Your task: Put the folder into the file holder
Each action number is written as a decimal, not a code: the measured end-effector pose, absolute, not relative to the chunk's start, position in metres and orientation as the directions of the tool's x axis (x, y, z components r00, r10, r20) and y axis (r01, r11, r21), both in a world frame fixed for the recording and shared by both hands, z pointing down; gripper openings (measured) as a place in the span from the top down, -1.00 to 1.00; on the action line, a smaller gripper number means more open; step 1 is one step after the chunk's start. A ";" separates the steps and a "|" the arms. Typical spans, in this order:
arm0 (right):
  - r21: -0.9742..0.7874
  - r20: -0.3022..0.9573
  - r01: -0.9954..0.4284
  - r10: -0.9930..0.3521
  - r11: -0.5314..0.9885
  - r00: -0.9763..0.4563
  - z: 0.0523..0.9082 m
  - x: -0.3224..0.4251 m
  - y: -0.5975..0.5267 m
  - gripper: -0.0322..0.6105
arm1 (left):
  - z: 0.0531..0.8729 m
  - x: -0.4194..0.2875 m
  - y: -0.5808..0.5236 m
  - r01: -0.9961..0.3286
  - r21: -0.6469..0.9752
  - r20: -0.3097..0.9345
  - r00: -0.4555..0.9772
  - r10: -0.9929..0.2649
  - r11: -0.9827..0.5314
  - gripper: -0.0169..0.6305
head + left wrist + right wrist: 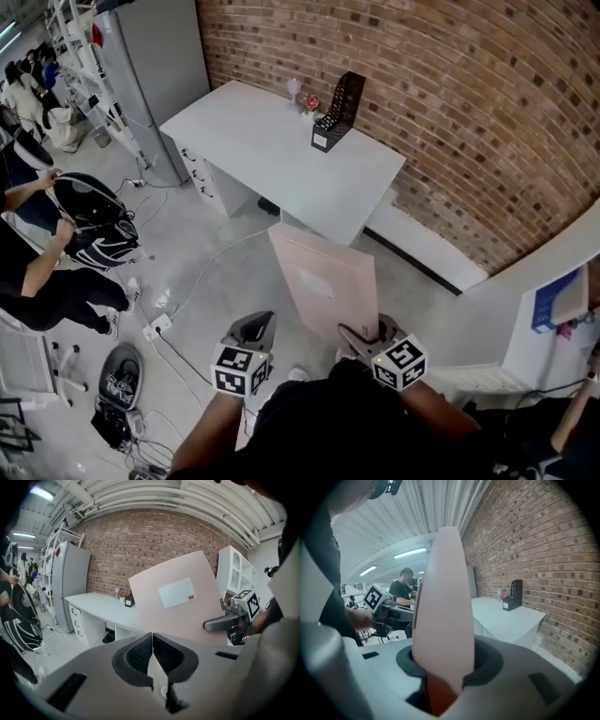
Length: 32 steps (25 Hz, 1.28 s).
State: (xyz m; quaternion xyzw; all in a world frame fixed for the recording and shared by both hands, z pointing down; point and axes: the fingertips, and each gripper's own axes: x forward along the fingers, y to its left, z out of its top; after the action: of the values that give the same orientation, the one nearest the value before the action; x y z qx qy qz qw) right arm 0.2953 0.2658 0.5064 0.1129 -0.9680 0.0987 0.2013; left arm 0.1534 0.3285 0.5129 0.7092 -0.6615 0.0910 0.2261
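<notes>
My right tongs [364, 337] grip the lower edge of the pink folder [323, 281], which stands upright out of them. My left tongs [153, 656] are pressed together, empty, beside it. The folder's white label [177, 592] is unreadable. The file holder [337, 112] sits on the counter [272, 159], well apart.

Bright, even indoor light from ceiling tubes [410, 553], upper left of both gripper views; soft shadows; strong fisheye bending; gripper-view corners vignetted dark; folder [443, 611] close to lens, blurred
</notes>
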 end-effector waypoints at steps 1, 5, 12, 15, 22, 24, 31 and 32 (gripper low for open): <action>-0.149 0.415 -0.258 -0.177 0.954 -0.892 0.507 0.289 0.263 0.38 | 0.512 0.147 0.326 -0.980 0.197 0.426 0.104 -0.899 -0.020 0.93; -0.166 0.432 -0.254 -0.162 0.953 -0.887 0.515 0.264 0.252 0.38 | 0.522 0.123 0.325 -0.978 0.210 0.438 0.080 -0.895 0.015 0.93; -0.180 0.426 -0.244 -0.148 0.953 -0.892 0.517 0.226 0.219 0.38 | 0.543 0.114 0.326 -0.989 0.145 0.493 0.062 -0.868 0.012 0.93; -0.213 0.411 -0.234 -0.130 0.949 -0.902 0.520 0.206 0.205 0.38 | 0.542 0.092 0.313 -0.980 0.191 0.483 0.040 -0.875 0.061 0.93; -0.241 0.381 -0.200 -0.097 0.950 -0.919 0.531 0.151 0.151 0.38 | 0.541 0.039 0.257 -0.978 0.182 0.497 0.006 -0.868 0.098 0.93; -0.257 0.375 -0.192 -0.085 0.947 -0.923 0.532 0.134 0.130 0.38 | 0.540 0.022 0.239 -0.980 0.166 0.513 -0.005 -0.858 0.105 0.93; -0.253 0.328 -0.192 -0.102 0.948 -0.939 0.510 0.068 0.035 0.38 | 0.511 -0.046 0.143 -0.990 0.119 0.493 -0.013 -0.870 0.083 0.93; -0.248 0.313 -0.192 -0.109 0.949 -0.943 0.505 0.059 0.022 0.38 | 0.508 -0.056 0.131 -0.990 0.112 0.489 -0.017 -0.872 0.082 0.93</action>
State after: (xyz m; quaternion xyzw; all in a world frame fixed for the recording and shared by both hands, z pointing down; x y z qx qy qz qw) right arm 0.0588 0.0222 0.5051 0.0772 -0.9759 0.1391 0.1496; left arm -0.0564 0.1314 0.5081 0.6646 -0.7006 0.1322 0.2235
